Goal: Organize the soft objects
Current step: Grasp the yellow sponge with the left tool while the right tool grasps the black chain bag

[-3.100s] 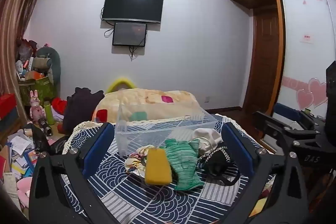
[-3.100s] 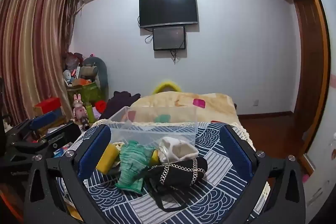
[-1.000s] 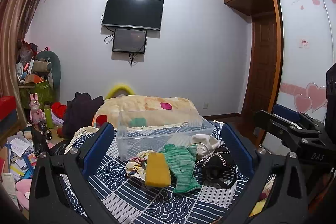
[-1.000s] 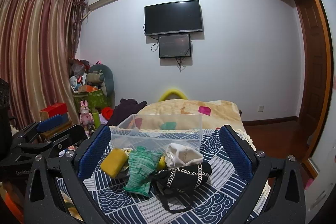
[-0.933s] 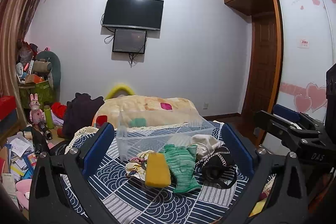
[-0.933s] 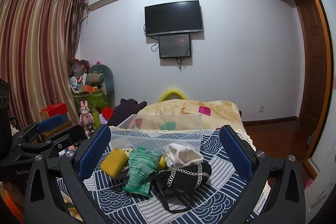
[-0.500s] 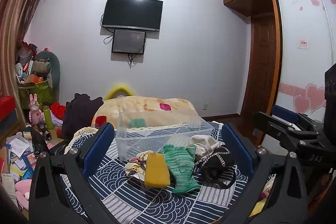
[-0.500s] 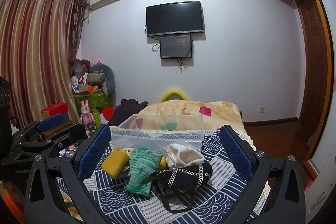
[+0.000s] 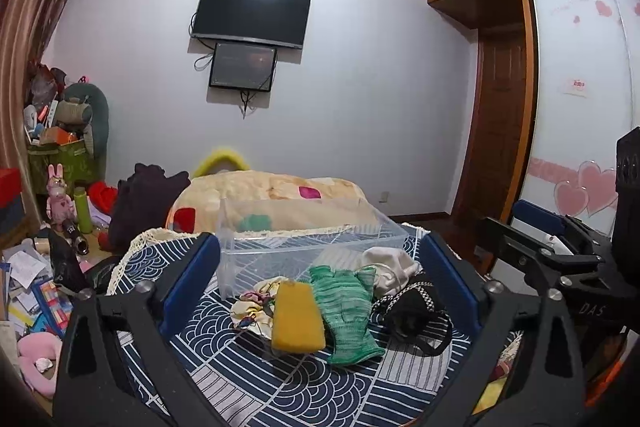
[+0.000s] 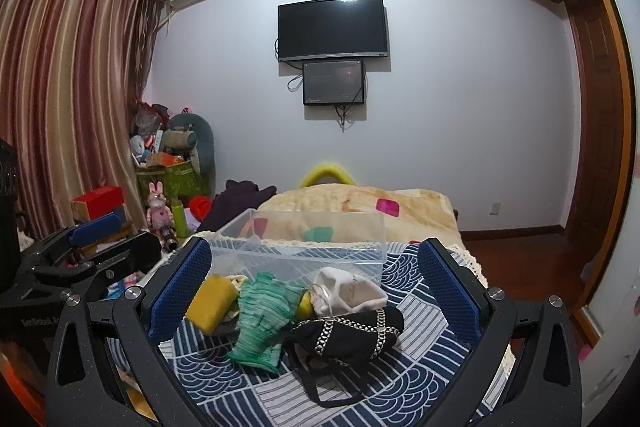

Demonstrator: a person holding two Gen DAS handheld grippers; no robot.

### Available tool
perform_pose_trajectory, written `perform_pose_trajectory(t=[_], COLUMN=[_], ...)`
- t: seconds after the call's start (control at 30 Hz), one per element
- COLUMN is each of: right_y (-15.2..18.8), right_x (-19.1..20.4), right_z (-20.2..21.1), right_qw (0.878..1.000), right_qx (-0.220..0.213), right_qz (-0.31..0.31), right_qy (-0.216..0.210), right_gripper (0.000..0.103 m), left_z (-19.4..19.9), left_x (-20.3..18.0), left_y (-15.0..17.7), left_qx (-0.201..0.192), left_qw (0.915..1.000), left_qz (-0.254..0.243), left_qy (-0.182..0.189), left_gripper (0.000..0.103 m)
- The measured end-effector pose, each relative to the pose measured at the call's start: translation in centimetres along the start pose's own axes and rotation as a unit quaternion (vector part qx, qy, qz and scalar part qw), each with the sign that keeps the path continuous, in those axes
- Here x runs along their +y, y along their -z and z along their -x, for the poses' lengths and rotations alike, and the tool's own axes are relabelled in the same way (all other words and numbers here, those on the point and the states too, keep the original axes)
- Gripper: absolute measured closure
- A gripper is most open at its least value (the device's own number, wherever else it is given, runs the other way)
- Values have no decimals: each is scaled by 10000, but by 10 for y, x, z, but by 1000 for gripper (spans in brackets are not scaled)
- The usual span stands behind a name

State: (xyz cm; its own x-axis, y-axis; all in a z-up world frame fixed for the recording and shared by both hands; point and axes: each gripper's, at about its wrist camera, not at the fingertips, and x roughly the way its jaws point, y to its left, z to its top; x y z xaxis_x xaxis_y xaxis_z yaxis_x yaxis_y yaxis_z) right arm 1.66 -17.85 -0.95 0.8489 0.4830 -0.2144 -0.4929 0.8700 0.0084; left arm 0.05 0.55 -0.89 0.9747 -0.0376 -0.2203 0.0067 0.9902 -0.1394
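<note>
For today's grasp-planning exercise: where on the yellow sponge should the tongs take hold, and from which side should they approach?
Grip the yellow sponge across its two long side faces, near the middle, coming down from above on its near end. It lies flat as a narrow block, lengthwise toward the clear plastic bin, with the green knit glove pressed along its right edge, so probably nudge it left first. The open left tongs look wide enough.

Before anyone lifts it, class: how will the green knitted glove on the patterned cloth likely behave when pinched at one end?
The green knitted glove lies flat and wrinkled, so it will probably droop limply. It looks thin, so likely light. It overlaps the yellow sponge, which may get dragged along.
</note>
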Motion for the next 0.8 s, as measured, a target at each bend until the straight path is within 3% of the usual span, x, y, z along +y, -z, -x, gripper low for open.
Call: perform_pose_trajectory(t=[0.1, 0.37, 0.53, 0.73, 0.77, 0.8], right_y=[3, 17, 27, 41, 43, 45], right_x=[-3, -18, -26, -34, -34, -36], right_z=[-7, -35, -50, -64, -67, -71], right_qw=[10000, 9976, 9938, 9887, 9876, 9862], right_qx=[95, 647, 1050, 1462, 1534, 1620], right_qz=[-10, -227, -348, -333, -326, -326], right_qy=[-4, -59, -88, 73, 111, 122], right_gripper=[1, 26, 36, 36, 36, 36], left_z=[-11, -48, -67, -80, -82, -83], left_x=[2, 11, 12, 15, 17, 19], left_y=[6, 26, 39, 53, 56, 58], left_qx=[205, 833, 1147, 1448, 1494, 1522], left_qw=[9998, 9964, 9933, 9894, 9887, 9882], left_qz=[-15, 113, 121, 127, 138, 151], left_qy=[-15, 50, 27, -10, 1, 14], left_gripper=[22, 49, 51, 51, 53, 61])
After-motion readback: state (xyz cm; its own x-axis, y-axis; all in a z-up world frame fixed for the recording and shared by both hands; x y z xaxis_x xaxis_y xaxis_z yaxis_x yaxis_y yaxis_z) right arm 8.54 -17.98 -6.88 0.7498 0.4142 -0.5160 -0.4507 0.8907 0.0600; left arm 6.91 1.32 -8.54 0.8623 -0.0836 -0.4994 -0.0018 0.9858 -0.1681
